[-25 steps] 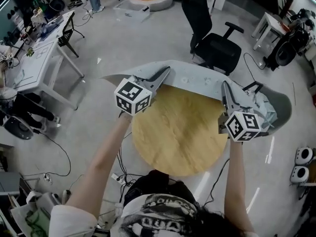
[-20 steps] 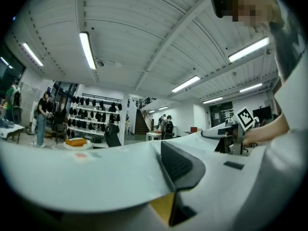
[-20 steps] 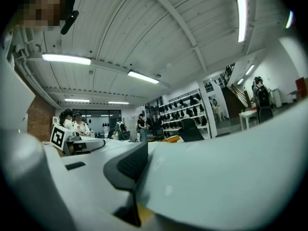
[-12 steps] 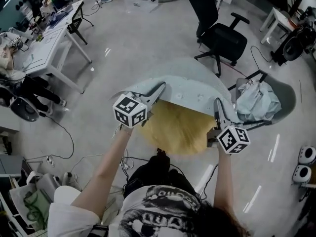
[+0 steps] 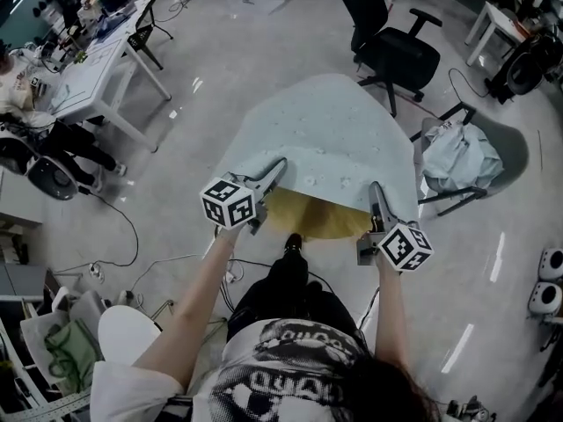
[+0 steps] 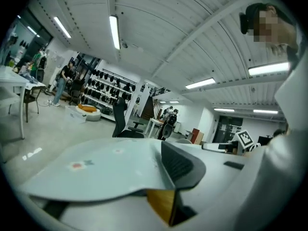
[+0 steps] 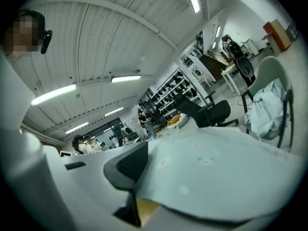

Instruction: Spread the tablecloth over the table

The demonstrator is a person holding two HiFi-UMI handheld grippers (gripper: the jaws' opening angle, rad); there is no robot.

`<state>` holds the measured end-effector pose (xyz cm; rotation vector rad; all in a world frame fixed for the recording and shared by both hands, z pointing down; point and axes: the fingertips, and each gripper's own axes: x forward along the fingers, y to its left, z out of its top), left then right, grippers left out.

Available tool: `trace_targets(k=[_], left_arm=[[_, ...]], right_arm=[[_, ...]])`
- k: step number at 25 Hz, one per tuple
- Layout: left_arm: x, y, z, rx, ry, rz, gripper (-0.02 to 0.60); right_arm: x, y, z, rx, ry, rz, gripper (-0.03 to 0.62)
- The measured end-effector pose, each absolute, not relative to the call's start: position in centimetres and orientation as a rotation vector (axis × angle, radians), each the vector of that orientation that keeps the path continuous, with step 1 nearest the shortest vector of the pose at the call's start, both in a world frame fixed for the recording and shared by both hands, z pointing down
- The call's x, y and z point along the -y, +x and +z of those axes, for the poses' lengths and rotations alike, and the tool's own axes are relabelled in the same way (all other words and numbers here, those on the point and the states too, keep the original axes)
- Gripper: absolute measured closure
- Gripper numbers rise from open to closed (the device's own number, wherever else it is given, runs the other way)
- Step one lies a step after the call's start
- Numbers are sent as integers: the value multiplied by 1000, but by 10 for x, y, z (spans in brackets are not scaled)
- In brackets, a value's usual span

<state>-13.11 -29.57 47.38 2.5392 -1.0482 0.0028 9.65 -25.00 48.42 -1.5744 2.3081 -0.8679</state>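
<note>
Both grippers are coming back toward the person and the tablecloth point(image 5: 330, 130) comes with them. A second ago it lay only along the table's far edge; now it covers nearly the whole round top. Just a thin strip of bare wood shows at the table's point(image 5: 317, 221) near edge. That looks like most of the job done, with the last bit of pull and the letting-go still to come.

The left gripper point(image 5: 274, 170) is clamped on the cloth's near hem toward its left end, and the right gripper point(image 5: 378, 196) grips the same hem toward its right end. Each gripper's own view shows the fabric pinched flat between the jaws, with the yellow wood just under it.

The cloth's long axis runs straight away from the person, from the near edge to the far edge, and the far end narrows toward the black office chair point(image 5: 396, 55). The held hem lies crosswise between the two grippers.
</note>
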Motion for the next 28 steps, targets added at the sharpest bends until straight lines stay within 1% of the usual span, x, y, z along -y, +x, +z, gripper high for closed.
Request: trace_targets(k=[5,8,11,15,28], left_arm=[[261,-136,504,1054,2436,10,488],[243,-144,526,1073,2392,70,485],[227,-145,549,1090,2400,222,485],[210,-141,579,1123,2432,460,494],[189,-153,649,1215,2269,579,506]], right_arm=[[216,94,512,-2277,-1542,-1002,517],[199,88,535,-2255,-1530,-1102,519],[183,81,561,-2296,-1554,-1166,522],[166,70,591,-2440,-1649,-1163,542],[141,65,653,-2282,-1556,-1427,563]])
